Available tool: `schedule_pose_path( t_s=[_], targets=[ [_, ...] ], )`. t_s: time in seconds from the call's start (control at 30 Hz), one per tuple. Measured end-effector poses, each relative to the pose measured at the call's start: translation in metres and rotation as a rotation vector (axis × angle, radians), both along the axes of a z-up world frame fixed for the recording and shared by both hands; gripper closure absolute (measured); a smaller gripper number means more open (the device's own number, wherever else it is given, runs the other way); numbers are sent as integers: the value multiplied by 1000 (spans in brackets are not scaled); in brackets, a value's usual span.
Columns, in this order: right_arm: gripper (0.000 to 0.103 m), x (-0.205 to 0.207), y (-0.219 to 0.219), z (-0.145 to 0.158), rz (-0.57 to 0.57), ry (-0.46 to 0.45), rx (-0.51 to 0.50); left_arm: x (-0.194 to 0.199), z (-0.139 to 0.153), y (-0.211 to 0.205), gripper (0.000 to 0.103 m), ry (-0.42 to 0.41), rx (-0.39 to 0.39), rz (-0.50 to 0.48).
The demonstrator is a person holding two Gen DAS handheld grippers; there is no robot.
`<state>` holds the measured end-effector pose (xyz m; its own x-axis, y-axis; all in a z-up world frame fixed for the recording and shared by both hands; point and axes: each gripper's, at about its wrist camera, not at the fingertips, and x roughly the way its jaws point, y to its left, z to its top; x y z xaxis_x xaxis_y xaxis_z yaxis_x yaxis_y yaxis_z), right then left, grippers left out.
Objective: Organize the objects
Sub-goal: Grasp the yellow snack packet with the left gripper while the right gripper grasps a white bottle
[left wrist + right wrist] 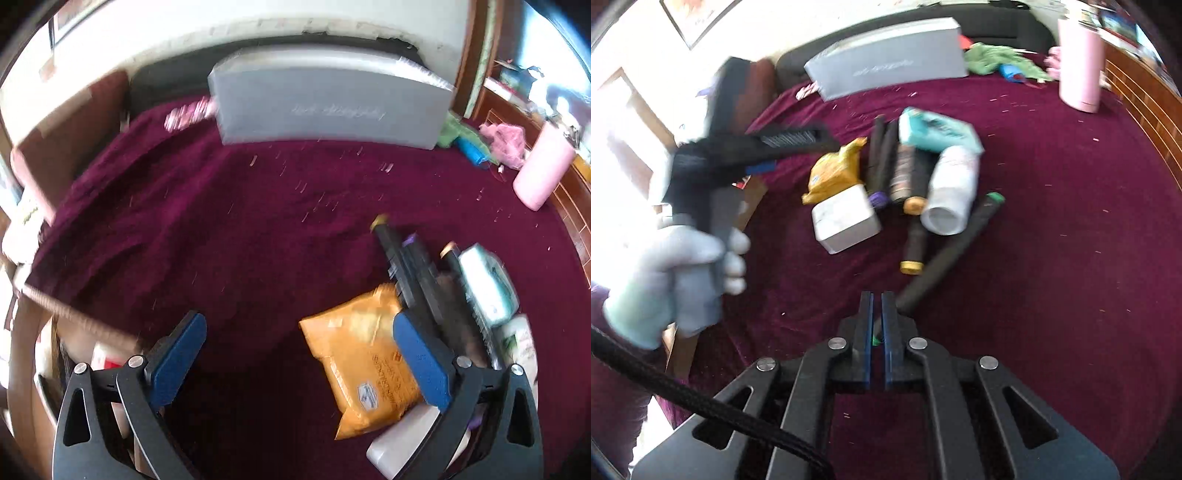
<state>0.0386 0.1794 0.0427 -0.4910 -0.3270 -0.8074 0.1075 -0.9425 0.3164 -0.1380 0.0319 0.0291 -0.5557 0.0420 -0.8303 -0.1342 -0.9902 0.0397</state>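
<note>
Your left gripper [299,362] hangs with its fingers spread wide and nothing between them, above a maroon cloth [229,236] that covers the whole work surface. Your right gripper [877,314] has its fingers drawn narrow, nearly touching, and whether they pinch the green-capped marker [955,243] lying at their tips you cannot tell. The clutter sits mid-cloth: an orange packet [834,171], a white box [846,219], a teal pack [938,131]. A grey box [890,57] lies by the far wall, a pink tumbler [1080,61] stands right.
</note>
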Motion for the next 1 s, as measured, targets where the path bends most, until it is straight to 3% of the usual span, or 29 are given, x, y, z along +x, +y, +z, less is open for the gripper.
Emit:
schedule_pose_path(
  t_s=[0.1,0.17,0.23,0.37,0.47,0.53,0.57,0.6,0.7,0.8,0.9,1.0],
  targets=[
    [100,2,12,5,-25,25,-13,8,-8,28,5,-30,-49,-111],
    [99,-1,21,8,-47,36,-30,18,-14,35,14,-60,33,-228],
    [96,-5,28,11,-69,48,-50,23,-12,29,72,-81,125,-263],
    [96,-13,36,18,-101,65,-55,30,-1,7,73,-40,172,-247],
    [91,-28,44,19,-127,71,-70,35,1,-20,73,-43,267,-215],
    [77,-37,50,22,-137,82,-100,44,8,-36,73,-33,319,-197],
    [57,-45,53,25,-142,88,-128,49,15,-44,73,-19,335,-195],
    [44,-52,55,26,-151,90,-144,57,22,-52,73,1,346,-196],
    [44,-71,53,34,-141,91,-172,89,43,-84,73,57,365,-191],
    [44,-79,24,39,-5,58,-197,109,56,-115,73,83,403,-167],
    [46,-84,-6,38,53,24,-91,129,67,-137,72,125,394,-145],
    [46,-91,1,32,-70,9,70,144,69,-154,72,152,402,-138]
  ],
)
